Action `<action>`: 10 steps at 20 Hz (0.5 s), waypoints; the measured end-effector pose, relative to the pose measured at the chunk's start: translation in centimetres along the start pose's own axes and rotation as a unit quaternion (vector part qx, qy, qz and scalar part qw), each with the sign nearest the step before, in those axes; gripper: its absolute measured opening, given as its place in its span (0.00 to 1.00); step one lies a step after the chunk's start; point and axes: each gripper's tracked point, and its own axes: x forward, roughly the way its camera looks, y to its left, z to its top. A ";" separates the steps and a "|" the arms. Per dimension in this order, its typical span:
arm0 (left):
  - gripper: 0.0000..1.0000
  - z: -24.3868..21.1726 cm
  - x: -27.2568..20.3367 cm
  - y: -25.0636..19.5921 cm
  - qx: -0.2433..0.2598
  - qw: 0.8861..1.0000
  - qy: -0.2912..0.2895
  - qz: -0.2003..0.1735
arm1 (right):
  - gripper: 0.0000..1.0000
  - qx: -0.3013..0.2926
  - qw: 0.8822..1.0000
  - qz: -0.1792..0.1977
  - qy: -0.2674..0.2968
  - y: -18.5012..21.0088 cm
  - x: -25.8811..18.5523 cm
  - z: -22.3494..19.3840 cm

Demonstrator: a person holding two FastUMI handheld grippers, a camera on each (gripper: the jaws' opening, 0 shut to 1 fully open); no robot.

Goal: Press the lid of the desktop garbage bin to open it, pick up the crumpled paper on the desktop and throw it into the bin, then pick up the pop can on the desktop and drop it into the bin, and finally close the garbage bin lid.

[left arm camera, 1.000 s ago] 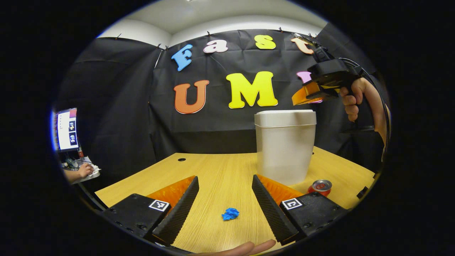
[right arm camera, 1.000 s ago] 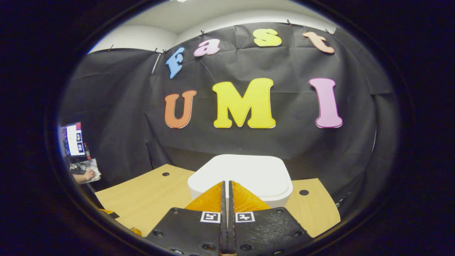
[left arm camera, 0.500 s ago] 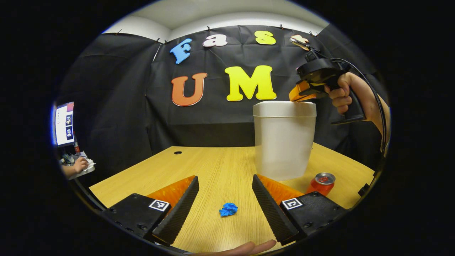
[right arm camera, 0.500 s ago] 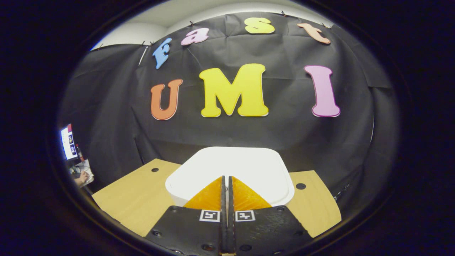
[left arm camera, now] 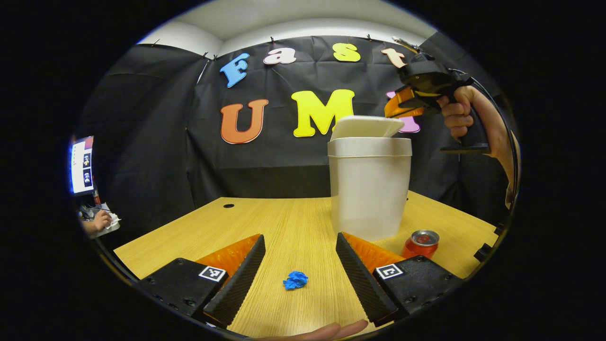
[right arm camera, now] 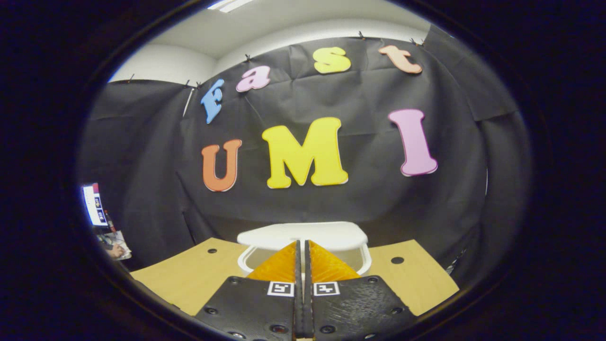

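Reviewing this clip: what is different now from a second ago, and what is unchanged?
The bin's lid has popped up and now tilts open above the bin; before, it lay flat and shut. The right gripper, jaws closed, came down to the lid, then lifted off above it. Unchanged: the left gripper stays open over the blue crumpled paper, and the pop can stands beside the bin.
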 end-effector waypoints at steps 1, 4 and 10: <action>0.99 0.0 0.0 0.0 0.001 1.000 0.002 0.000 | 0.00 0.002 1.000 0.008 -0.010 0.6 -1.2 0.3; 0.99 0.0 -0.2 -0.1 -0.002 1.000 -0.002 0.001 | 0.00 0.007 0.999 0.043 -0.019 2.5 -4.5 0.7; 0.99 0.0 0.1 -1.7 -0.005 1.000 -0.003 -0.020 | 0.00 -0.022 0.998 0.034 -0.052 2.3 -9.0 1.6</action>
